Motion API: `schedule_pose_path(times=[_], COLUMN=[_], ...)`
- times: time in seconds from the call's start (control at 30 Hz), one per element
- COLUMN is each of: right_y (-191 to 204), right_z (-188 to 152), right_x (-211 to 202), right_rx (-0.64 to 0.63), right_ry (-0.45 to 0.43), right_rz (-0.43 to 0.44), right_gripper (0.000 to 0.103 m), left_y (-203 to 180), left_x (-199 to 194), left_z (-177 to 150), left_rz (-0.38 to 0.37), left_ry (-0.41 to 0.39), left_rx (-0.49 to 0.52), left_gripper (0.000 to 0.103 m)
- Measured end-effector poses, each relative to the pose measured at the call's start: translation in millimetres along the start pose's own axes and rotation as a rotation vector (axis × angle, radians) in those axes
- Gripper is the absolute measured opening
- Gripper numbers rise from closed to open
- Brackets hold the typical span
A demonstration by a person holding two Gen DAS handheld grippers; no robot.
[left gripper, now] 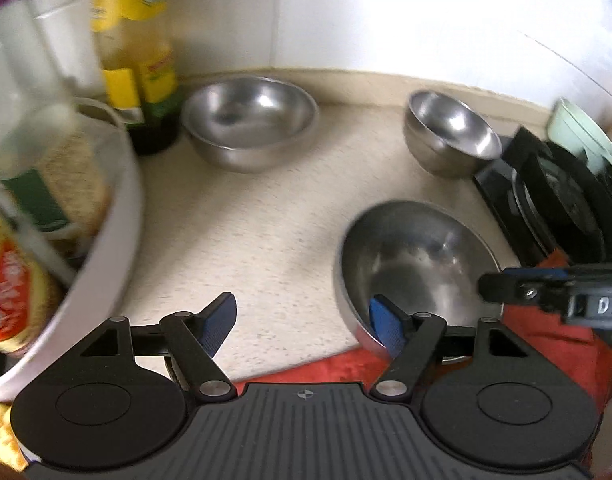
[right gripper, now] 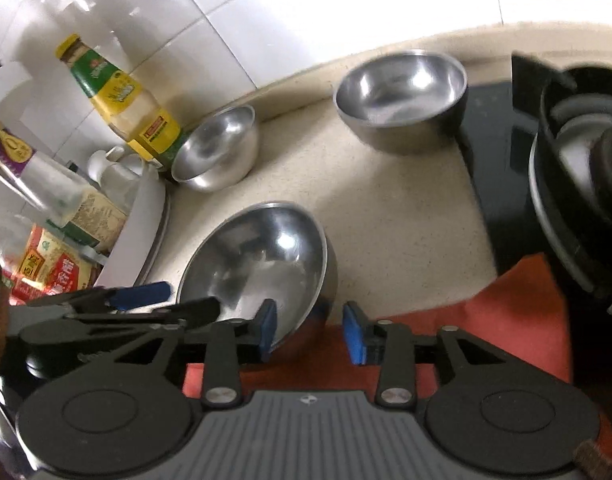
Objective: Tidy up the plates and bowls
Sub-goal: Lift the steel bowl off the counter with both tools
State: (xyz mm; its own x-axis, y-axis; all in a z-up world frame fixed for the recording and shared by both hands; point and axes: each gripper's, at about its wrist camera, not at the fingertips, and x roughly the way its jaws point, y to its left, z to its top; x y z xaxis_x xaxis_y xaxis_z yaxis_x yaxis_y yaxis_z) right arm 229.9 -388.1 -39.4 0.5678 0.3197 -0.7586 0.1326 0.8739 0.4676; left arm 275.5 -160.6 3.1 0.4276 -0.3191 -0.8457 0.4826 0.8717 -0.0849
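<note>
Three steel bowls stand on the speckled counter. The nearest bowl (left gripper: 418, 264) (right gripper: 257, 264) sits tilted at the edge of a red cloth (right gripper: 506, 320). My left gripper (left gripper: 303, 324) (right gripper: 191, 298) is open. Its right finger hangs over that bowl's left rim and its left finger is over bare counter. My right gripper (right gripper: 310, 330) is open, astride the same bowl's near right wall, with neither pad pressing on it. One of its fingers (left gripper: 502, 288) shows in the left wrist view. A second bowl (left gripper: 249, 120) (right gripper: 215, 150) and a third bowl (left gripper: 450, 136) (right gripper: 402, 96) stand upright by the back wall.
A white tub (left gripper: 121, 216) (right gripper: 145, 216) of bottles and packets crowds the left. A yellow-labelled bottle (left gripper: 145, 60) (right gripper: 133, 108) stands beside the back-left bowl. On the right is a black stove (left gripper: 546, 200) (right gripper: 502, 128) with a dark pot (right gripper: 578, 160). Pale green dishes (left gripper: 578, 136) lean behind the stove.
</note>
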Motion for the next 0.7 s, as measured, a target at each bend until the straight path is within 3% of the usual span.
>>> schedule_pose_path(times=[0.4,0.57,0.7], right_y=[-19,-43,-69], right_z=[76,103,129], right_x=[-11,-8,-5], right_rx=[-0.181,-0.188,-0.168], right_ry=[-0.048,-0.063,-0.076], right_rz=[0.038,0.014,-0.064], right_gripper=[0.041,0.041,0.043], left_y=[0,-21,-47], left_x=[-8,2,22], left_z=[39,64,86], left_rz=[0.120,0.017,0.005], left_ry=[-0.061,-0.055,-0.052], left_rx=[-0.185,-0.171,-0.092], left_gripper=[0.083,0.084,0.085])
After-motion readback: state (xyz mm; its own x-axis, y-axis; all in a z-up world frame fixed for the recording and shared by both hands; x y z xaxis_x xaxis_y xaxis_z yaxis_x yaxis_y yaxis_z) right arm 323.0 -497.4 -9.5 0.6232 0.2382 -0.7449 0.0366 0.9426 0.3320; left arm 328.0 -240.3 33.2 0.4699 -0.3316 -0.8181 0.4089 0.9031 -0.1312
